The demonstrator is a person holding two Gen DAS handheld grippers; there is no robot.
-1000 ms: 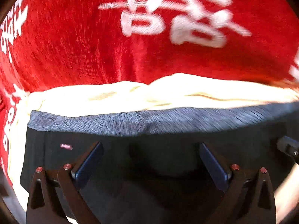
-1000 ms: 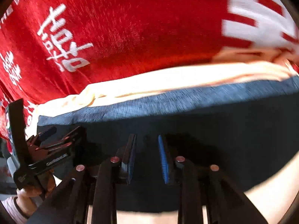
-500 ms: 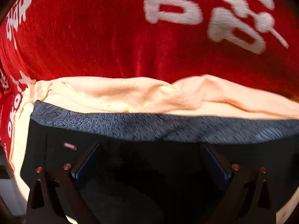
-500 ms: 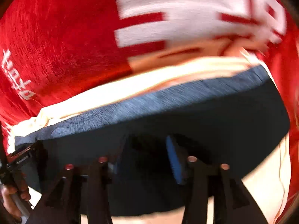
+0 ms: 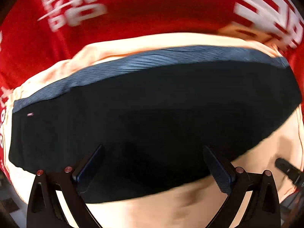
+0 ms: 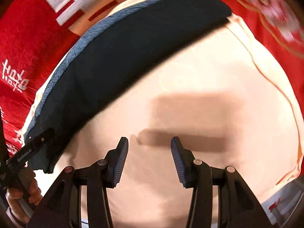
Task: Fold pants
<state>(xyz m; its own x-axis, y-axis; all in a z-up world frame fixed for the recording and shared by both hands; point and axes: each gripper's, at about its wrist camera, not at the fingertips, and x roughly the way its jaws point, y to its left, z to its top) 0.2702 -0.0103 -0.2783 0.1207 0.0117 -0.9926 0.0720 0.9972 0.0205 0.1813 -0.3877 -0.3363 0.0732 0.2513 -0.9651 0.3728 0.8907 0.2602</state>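
Note:
The dark navy pants (image 5: 155, 110) lie folded in a flat band with a grey-blue waistband edge (image 5: 171, 57) on a cream cloth (image 5: 171, 207). My left gripper (image 5: 152, 163) is open wide, hovering over the near edge of the pants, holding nothing. In the right wrist view the pants (image 6: 121, 53) run diagonally from upper right to lower left. My right gripper (image 6: 149, 152) is open and empty over the bare cream cloth (image 6: 209, 72), clear of the pants. The left gripper's tip (image 6: 34, 146) shows at the pants' lower left corner.
A red cloth with white lettering (image 5: 133, 9) covers the surface around the cream cloth and shows in the right wrist view (image 6: 28, 43). The right gripper's tip (image 5: 288, 169) shows at the right edge. A hand (image 6: 22, 191) holds the left gripper.
Both grippers have pulled back from the pants. The right gripper opened wider and moved right off the pants onto the cream cloth. The left gripper stayed open.

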